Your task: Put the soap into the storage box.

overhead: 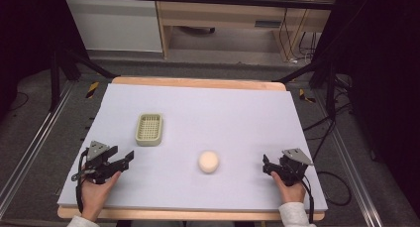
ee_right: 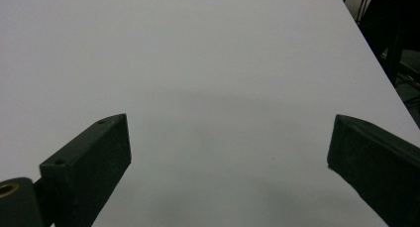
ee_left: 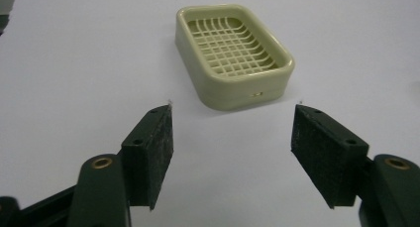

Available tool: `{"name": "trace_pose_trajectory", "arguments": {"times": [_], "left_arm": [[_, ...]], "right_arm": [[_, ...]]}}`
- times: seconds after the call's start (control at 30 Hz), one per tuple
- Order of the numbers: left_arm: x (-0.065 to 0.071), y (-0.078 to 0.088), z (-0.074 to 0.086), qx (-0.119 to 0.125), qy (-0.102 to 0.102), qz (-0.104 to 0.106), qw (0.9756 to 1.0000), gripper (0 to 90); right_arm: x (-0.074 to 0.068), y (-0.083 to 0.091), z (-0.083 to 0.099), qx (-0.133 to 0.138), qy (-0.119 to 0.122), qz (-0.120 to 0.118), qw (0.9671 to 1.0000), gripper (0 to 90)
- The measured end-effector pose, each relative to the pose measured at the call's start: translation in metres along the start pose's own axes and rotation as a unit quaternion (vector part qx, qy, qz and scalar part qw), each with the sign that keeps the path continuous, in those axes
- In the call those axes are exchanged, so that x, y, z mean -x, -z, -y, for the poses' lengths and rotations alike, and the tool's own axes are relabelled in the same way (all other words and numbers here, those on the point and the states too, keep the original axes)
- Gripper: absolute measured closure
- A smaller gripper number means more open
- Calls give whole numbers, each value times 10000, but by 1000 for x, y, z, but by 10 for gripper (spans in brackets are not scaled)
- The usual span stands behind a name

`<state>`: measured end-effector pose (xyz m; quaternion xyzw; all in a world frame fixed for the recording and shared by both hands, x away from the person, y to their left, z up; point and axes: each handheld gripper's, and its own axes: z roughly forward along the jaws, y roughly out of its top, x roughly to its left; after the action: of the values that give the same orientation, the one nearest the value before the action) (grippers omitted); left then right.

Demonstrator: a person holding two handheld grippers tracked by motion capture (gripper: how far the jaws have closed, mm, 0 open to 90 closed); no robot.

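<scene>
Soap dish [ee_left: 233, 56], pale green with a grid floor, sits upper centre of my left tool's view, just ahead of the gaping jaws, untouched. Left tool [overhead: 130, 156] low left of the high view; right tool [overhead: 266, 166] low right, jaws apart, empty. Round cream lump [overhead: 208, 161] lies between them on the bench [overhead: 223, 113].

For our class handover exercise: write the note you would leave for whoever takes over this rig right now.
Left gripper: jaws apart, holding nothing, facing the pale green slotted plastic soap dish.
Right gripper: jaws apart, holding nothing, above bare white table cover.
Round cream soap bar lies between both grippers, apart from the dish.
Done: nothing moved yet.
Left: probably put the bar in the dish.
</scene>
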<state>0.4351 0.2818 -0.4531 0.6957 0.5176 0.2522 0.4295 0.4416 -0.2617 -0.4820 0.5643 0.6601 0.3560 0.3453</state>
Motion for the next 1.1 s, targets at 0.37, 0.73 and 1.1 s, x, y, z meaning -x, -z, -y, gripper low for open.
{"name": "trace_pose_trajectory", "arguments": {"times": [0.37, 0.73, 1.1], "left_arm": [[13, -1, -8, 91, -97, 66, 9999, 351], [19, -4, -16, 74, -178, 188, 9996, 339], [31, -7, -36, 168, -192, 331, 9991, 318]], "right_arm": [[-3, -3, 1, -3, 22, -17, 10000, 36], [-5, -4, 1, 28, 49, -42, 10000, 36], [-6, -3, 1, 64, 58, -79, 9999, 35]]}}
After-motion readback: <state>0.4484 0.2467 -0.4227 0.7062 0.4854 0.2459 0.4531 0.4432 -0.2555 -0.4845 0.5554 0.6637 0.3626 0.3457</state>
